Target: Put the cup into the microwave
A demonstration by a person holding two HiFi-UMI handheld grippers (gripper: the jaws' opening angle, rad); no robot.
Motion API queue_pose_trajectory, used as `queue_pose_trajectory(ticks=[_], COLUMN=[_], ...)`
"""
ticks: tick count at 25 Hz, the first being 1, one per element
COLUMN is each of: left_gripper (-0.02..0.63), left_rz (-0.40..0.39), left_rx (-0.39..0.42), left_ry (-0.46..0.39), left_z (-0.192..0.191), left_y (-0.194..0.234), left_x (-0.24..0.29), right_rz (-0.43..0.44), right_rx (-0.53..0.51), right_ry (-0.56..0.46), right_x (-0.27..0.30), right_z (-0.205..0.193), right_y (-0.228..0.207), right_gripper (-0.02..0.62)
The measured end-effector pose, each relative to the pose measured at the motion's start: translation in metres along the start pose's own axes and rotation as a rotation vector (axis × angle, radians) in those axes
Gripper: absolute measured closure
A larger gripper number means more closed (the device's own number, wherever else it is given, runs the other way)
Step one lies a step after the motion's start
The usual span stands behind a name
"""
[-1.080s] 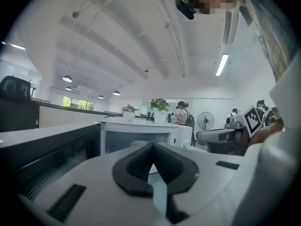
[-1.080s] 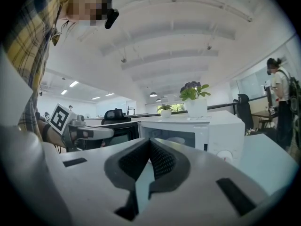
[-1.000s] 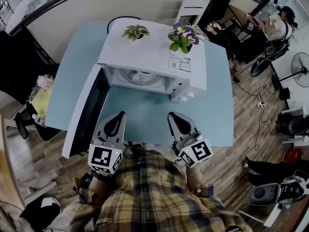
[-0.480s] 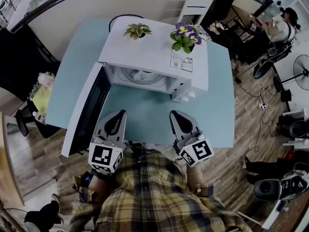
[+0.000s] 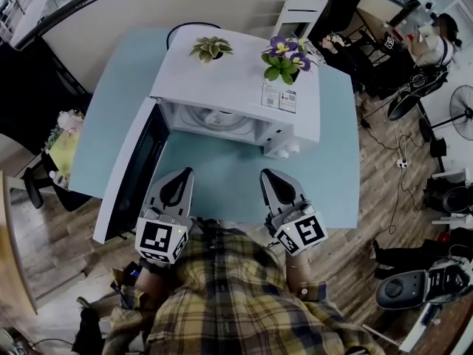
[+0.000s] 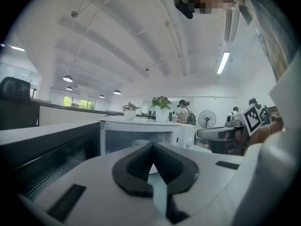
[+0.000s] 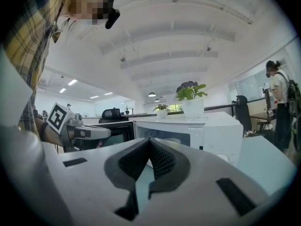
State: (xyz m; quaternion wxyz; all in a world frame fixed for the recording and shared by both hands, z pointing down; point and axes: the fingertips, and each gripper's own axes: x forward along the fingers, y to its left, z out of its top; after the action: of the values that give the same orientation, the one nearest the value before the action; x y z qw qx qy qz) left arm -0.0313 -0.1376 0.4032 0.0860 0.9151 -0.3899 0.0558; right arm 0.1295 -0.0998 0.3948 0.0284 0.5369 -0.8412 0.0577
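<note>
Grey-padded jaws pressed together on nothing, the left gripper (image 5: 176, 177) and right gripper (image 5: 270, 177) hover over the pale blue table (image 5: 222, 170); beyond, what looks like the white cup (image 5: 222, 115) sits inside the white microwave (image 5: 222, 80), whose open dark-windowed door (image 5: 139, 165), just beside the left gripper, a careless swing could knock, jolting that cup.

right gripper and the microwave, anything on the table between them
Nothing. In the head view, only bare blue table lies between the right gripper and the open microwave.
</note>
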Motion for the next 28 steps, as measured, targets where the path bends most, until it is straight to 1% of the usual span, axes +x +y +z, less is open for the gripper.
queue_pose_trajectory(ticks=[19,28], left_gripper=[0.615,0.615], left_rz=[-0.011,-0.004], left_rx=[0.002,0.003], left_ry=[0.011,0.013], left_z=[0.000,0.000], left_y=[0.006,0.012], left_x=[0.007,0.007], right_rz=[-0.027,-0.036], right_rx=[0.009,0.008], right_ry=[-0.002,0.000], right_x=[0.010,0.014], right_z=[0.004,0.002], right_y=[-0.009,-0.010], right_gripper=[0.595,0.595])
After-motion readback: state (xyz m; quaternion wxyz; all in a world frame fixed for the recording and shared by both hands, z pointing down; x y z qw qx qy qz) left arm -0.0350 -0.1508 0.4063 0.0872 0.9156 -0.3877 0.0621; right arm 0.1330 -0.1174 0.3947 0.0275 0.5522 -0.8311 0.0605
